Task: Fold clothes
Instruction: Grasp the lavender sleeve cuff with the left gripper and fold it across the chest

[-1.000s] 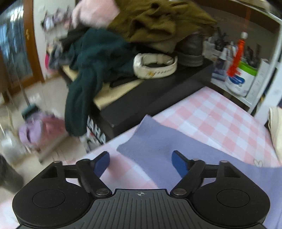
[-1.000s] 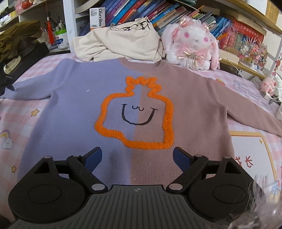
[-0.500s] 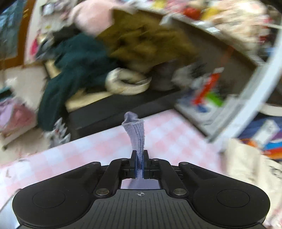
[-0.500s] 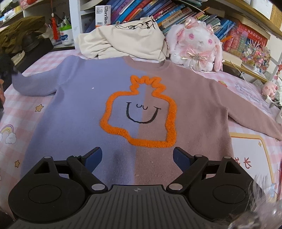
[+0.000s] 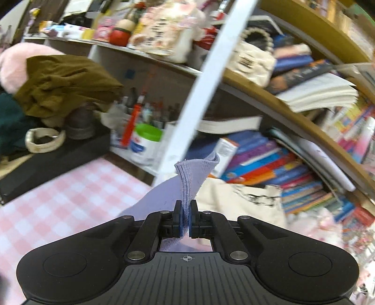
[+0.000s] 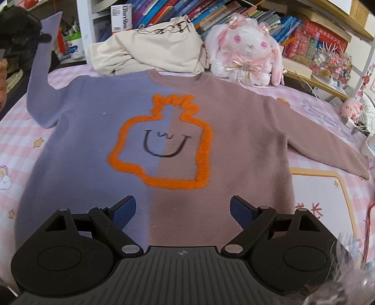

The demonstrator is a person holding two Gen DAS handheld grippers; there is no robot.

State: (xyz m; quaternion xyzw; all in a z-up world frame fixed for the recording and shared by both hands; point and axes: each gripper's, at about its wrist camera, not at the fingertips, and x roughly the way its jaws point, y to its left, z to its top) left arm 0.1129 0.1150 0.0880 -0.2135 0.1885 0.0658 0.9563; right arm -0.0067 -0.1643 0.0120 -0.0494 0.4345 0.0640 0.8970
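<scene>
A sweater, half purple and half mauve with an orange outlined smiling face, lies flat, front up, on a pink checked bed cover. My left gripper is shut on the cuff of its purple sleeve and holds it lifted above the bed. In the right wrist view that sleeve rises up at the far left to the left gripper. My right gripper is open and empty, hovering over the sweater's lower hem. The mauve sleeve lies stretched out to the right.
A cream garment and a pink plush rabbit lie behind the sweater's collar, against bookshelves. A black stand piled with olive and green clothes stands left of the bed. A green-lidded tub sits on a low shelf.
My left gripper closed on the purple sleeve's cuff, lifted it off the bed and swung it right toward the shelves. My right gripper stayed open, drifting slightly over the hem.
</scene>
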